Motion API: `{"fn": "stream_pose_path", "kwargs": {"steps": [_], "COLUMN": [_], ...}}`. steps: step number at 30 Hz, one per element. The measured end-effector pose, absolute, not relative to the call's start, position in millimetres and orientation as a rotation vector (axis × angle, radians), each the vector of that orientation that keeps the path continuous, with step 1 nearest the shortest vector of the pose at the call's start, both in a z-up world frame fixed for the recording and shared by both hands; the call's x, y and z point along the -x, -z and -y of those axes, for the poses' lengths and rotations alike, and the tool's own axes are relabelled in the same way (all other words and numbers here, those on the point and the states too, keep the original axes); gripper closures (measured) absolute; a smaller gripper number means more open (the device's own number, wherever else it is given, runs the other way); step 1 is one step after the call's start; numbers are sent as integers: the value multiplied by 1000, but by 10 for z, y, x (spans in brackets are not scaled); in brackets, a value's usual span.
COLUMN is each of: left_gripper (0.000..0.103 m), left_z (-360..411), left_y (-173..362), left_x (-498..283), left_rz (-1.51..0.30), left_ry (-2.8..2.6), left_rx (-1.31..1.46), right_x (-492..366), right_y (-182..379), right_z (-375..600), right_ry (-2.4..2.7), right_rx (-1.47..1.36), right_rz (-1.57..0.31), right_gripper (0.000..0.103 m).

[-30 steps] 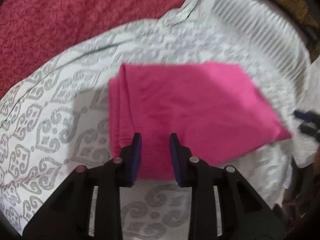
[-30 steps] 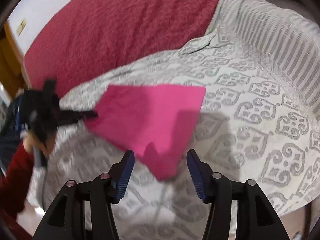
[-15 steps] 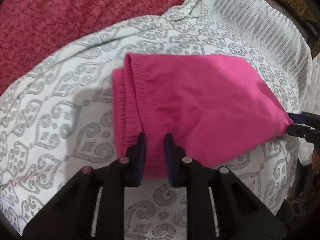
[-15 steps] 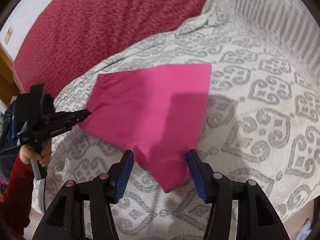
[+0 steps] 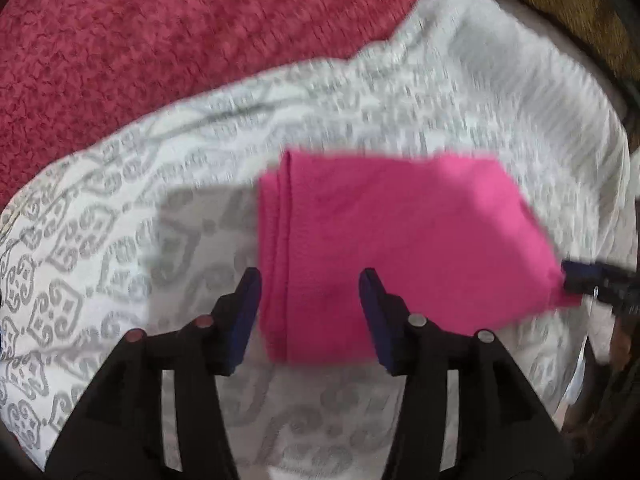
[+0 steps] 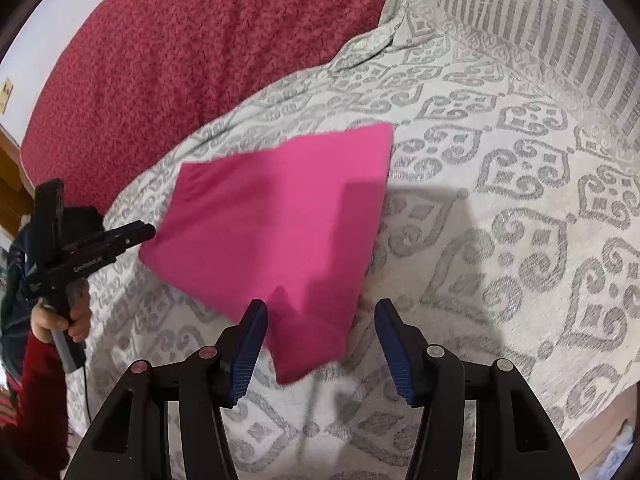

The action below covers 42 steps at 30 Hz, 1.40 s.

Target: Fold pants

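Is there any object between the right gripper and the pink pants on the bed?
Nothing visible. The right gripper stands open directly over the near corner of the folded pink pants, which lie flat on the patterned bedspread.

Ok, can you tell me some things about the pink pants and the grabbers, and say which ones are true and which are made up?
1. The pink pants are folded up and lying on the patterned bedspread. True.
2. The left gripper is squeezing the pants tight. False: its jaws are opening, with the near edge of the pants between them and the pads off the cloth.
3. A red blanket lies behind the bedspread. True.
4. The right gripper is shut tight. False: its jaws stand open, with a corner of the pants between them.
5. The pants are blue. False: they are bright pink.
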<state>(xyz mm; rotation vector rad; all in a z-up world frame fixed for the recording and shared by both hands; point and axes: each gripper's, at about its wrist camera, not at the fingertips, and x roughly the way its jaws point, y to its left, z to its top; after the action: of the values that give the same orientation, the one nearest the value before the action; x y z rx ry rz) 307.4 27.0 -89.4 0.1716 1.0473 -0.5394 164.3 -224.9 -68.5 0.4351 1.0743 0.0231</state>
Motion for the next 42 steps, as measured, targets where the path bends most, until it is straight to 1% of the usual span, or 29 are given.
{"fn": "stream_pose_path", "kwargs": {"steps": [3, 6, 8, 9, 12, 17, 18, 19, 21, 23, 25, 27, 29, 32, 34, 36, 38, 42], "left_gripper": [51, 51, 72, 75, 77, 74, 68, 55, 41, 40, 40, 40, 39, 35, 35, 33, 31, 27], "left_z": [-120, 77, 123, 120, -49, -259, -254, -234, -200, -158, -109, -101, -162, -271, -299, -290, -268, -250], "left_y": [964, 1185, 1282, 1325, 1280, 1125, 1071, 1038, 992, 1017, 1144, 1319, 1395, 1436, 1454, 1458, 1471, 1511], "left_x": [-3307, -3564, -3616, -3629, -3586, -3549, -3543, -3539, -3546, -3559, -3592, -3611, -3586, -3588, -3594, -3591, -3590, -3606], "left_rz": [-1058, -1091, -1087, -1091, -1077, -1055, -1037, -1030, -1015, -1020, -1077, -1145, -1166, -1194, -1203, -1196, -1186, -1167], "left_ry": [510, 434, 388, 370, 354, 358, 355, 365, 374, 378, 388, 392, 412, 431, 450, 461, 466, 484], "left_rx": [-186, -236, -282, -293, -211, -101, -105, -110, -122, -147, -180, -202, -159, -72, -46, -58, -72, -77], "right_x": [-1694, -1728, -1750, -1757, -1768, -1733, -1725, -1724, -1748, -1797, -1889, -2028, -2132, -2253, -2269, -2268, -2279, -2363], "right_y": [672, 706, 736, 747, 785, 877, 884, 887, 877, 847, 824, 846, 886, 1012, 1082, 1072, 1058, 1056], "right_z": [2302, 2302, 2287, 2288, 2318, 2400, 2409, 2411, 2407, 2413, 2440, 2488, 2518, 2519, 2495, 2449, 2426, 2411], "right_ry": [-8, -7, -6, -4, 1, 12, 13, 13, 13, 18, 19, 12, 8, -4, 0, -2, -2, 6], "right_rx": [-469, -488, -485, -483, -483, -538, -549, -554, -549, -535, -535, -573, -616, -663, -668, -642, -627, -606], "right_rz": [-1058, -1056, -1063, -1065, -1078, -1090, -1088, -1086, -1087, -1077, -1066, -1063, -1070, -1096, -1097, -1079, -1075, -1080], "right_gripper": [43, 43, 43, 43, 43, 42, 42, 42, 42, 42, 42, 39, 39, 38, 38, 34, 32, 32]}}
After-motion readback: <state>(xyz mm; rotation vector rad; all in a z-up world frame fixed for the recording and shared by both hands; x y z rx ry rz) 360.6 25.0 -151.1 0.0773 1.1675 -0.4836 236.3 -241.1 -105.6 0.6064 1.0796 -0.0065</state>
